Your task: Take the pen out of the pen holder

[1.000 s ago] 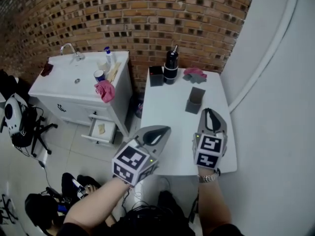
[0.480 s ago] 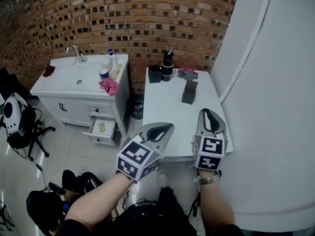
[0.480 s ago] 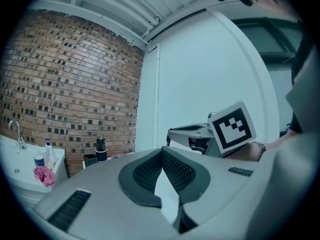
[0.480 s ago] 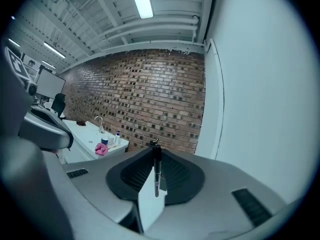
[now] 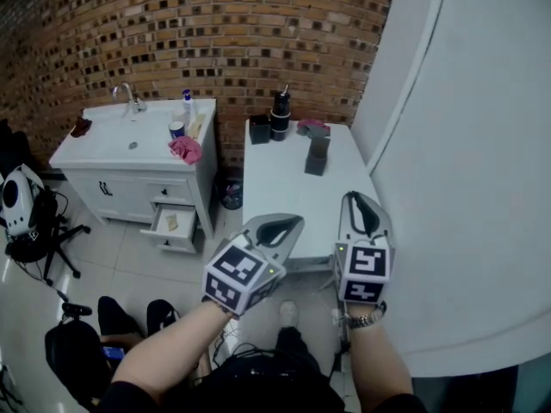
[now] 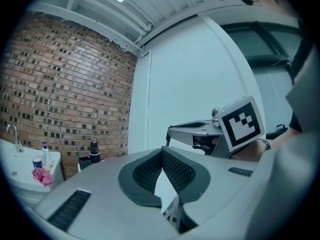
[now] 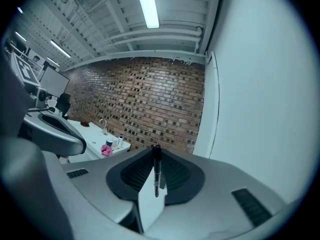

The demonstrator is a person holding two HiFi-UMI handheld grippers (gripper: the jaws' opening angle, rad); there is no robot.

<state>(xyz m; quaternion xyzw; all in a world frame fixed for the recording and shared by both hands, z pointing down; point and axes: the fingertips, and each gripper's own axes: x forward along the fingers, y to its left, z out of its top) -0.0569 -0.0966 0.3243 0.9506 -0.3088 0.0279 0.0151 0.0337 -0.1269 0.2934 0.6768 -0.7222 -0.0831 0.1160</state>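
**Step in hand.** The slim black pen [image 7: 156,171] is clamped between the jaws of the right gripper [image 5: 362,200]. It is clear of the dark grey square-section pen holder [image 5: 317,156], which stands on the far half of the white rectangular surface [image 5: 284,205]. Pen and holder are well apart, and both grippers are held off the near edge of the surface. Removal is therefore judged complete, and the step in hand is judged to be carrying the pen clear.

**Left gripper.** The jaws of the left gripper [image 6: 162,151] are together at the tips, with nothing between them.

**Orientation.** In the right gripper view the long axis of the pen runs top to bottom, crosswise to the jaws and roughly upright in the room. The blunt, thicker end points up and protrudes just above the pads, and the thinner end points down. Which end bears the writing tip cannot be told.

**Next move.** The clamp is to be kept firm. If the pen is to be set down, the right gripper is to be brought over a bare part of the surface and rolled until the long axis lies along it, and only then are the jaws to be parted
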